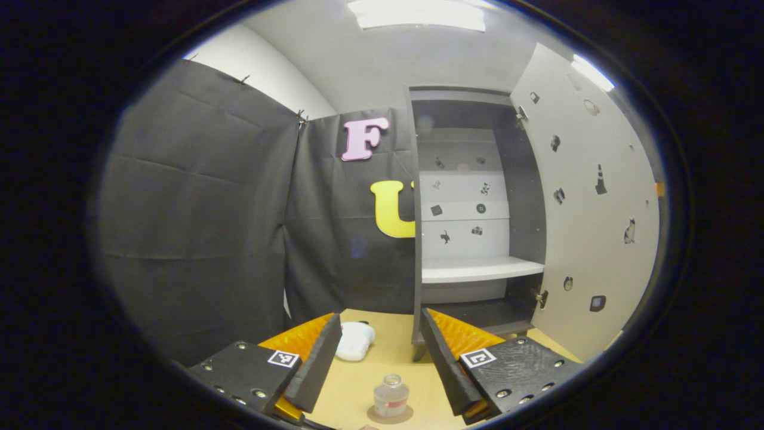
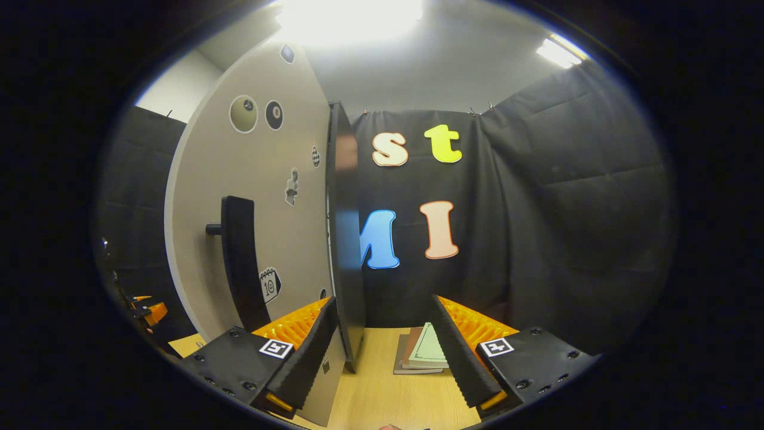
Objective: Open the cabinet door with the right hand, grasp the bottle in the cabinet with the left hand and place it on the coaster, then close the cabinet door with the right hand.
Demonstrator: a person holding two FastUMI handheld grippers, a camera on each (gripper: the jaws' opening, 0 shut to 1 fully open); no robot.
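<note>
The small clear glass bottle (image 1: 391, 395) stands upright, long axis vertical, open neck pointing up — a pale label round its body, set on the round brown coaster (image 1: 389, 414) on the light wooden table (image 1: 352, 388). The left gripper (image 1: 382, 358) hangs apart from it, jaws wide. The right gripper (image 2: 382, 352) — also wide — straddles the open grey cabinet door (image 2: 262, 197) edge
</note>
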